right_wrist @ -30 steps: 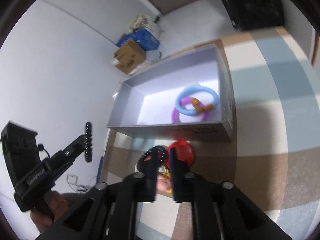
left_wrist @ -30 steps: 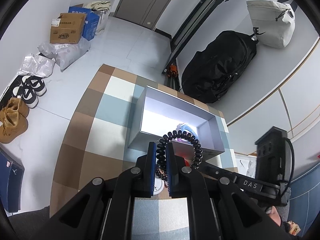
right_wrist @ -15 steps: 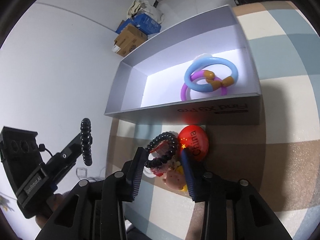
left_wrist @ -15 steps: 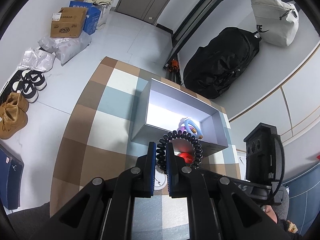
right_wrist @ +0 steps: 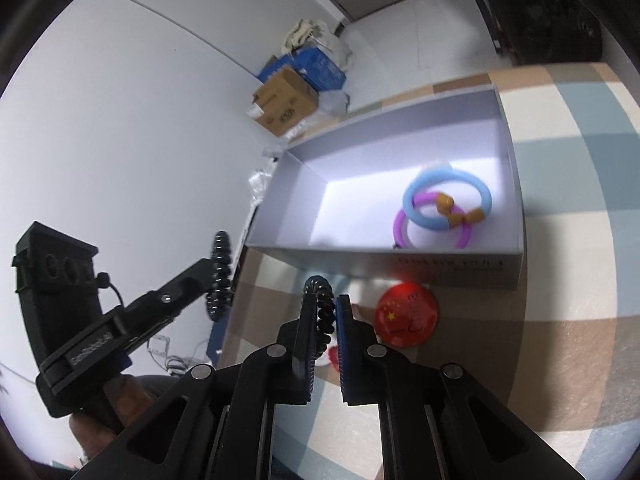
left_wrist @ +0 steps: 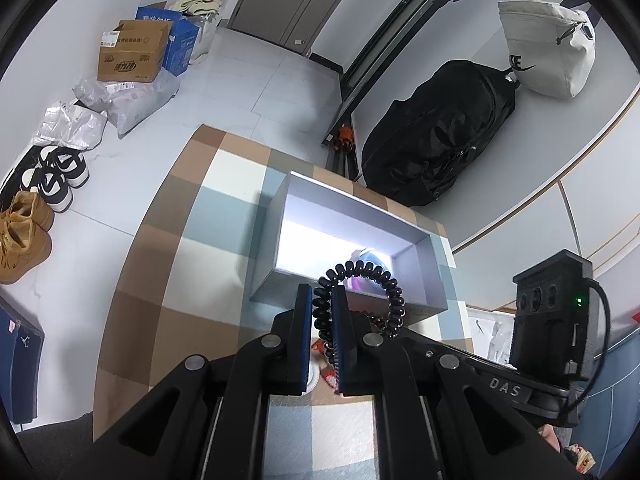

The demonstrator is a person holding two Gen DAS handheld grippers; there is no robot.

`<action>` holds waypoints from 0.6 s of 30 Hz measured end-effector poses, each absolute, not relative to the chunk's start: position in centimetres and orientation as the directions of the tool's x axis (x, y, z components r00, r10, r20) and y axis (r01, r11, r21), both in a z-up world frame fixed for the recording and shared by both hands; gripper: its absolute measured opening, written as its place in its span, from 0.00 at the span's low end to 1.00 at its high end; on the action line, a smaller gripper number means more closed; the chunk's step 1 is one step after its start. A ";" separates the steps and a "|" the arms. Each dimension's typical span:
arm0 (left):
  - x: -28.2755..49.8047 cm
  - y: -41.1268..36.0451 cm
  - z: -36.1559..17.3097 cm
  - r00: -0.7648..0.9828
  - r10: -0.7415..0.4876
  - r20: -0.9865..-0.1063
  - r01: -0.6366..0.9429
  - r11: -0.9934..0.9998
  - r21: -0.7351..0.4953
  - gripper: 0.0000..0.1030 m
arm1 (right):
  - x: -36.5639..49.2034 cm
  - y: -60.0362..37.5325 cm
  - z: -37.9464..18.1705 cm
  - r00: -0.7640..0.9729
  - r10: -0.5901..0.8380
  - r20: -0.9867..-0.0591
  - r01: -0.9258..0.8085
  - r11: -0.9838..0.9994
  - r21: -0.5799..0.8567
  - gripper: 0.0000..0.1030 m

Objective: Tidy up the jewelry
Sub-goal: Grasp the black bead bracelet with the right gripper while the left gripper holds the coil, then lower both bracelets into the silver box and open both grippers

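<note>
Holding one black spiral band (left_wrist: 362,294) clamped in the left gripper (left_wrist: 322,330), its jaws pressed nearly together on one side of the loop, we kept it raised just in front of the grey box (left_wrist: 420,254). Our right gripper (right_wrist: 323,340) had just been closing, and its jaws pinched a second coiled band (right_wrist: 322,312) low over the checked counter (right_wrist: 568,240), just beside a red badge (right_wrist: 406,314). We judged these coils light, springy and soft: they would flex and dangle, so a firm nip across a single strand suited them. Blue and purple bangles (right_wrist: 444,210) already lay inside the box, looking stiffer and smoother.
</note>
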State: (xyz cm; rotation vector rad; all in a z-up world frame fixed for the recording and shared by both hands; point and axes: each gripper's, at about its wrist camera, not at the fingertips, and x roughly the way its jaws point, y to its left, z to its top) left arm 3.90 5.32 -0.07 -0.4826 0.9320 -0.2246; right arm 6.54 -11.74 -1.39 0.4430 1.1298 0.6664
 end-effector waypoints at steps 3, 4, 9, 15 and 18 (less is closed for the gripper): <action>4.3 5.1 0.1 0.588 -0.388 -0.710 -0.021 0.870 -0.492 0.05 | 6.7 -12.0 -0.7 0.283 0.704 -0.651 -0.265 0.710 0.653 0.08; 4.5 5.1 0.1 0.591 -0.389 -0.707 -0.022 0.868 -0.496 0.05 | 6.8 -12.0 -0.5 0.289 0.707 -0.645 -0.267 0.707 0.655 0.08; 5.4 5.0 0.3 0.602 -0.390 -0.697 -0.037 0.859 -0.511 0.05 | 7.4 -13.3 1.3 0.346 0.720 -0.602 -0.290 0.692 0.661 0.08; 6.9 4.4 0.5 0.608 -0.378 -0.698 -0.051 0.859 -0.509 0.05 | 8.8 -15.1 2.6 0.428 0.700 -0.572 -0.271 0.703 0.658 0.08; 7.8 3.8 0.5 0.604 -0.375 -0.703 -0.048 0.864 -0.502 0.05 | 9.5 -15.7 2.7 0.456 0.680 -0.575 -0.251 0.718 0.649 0.08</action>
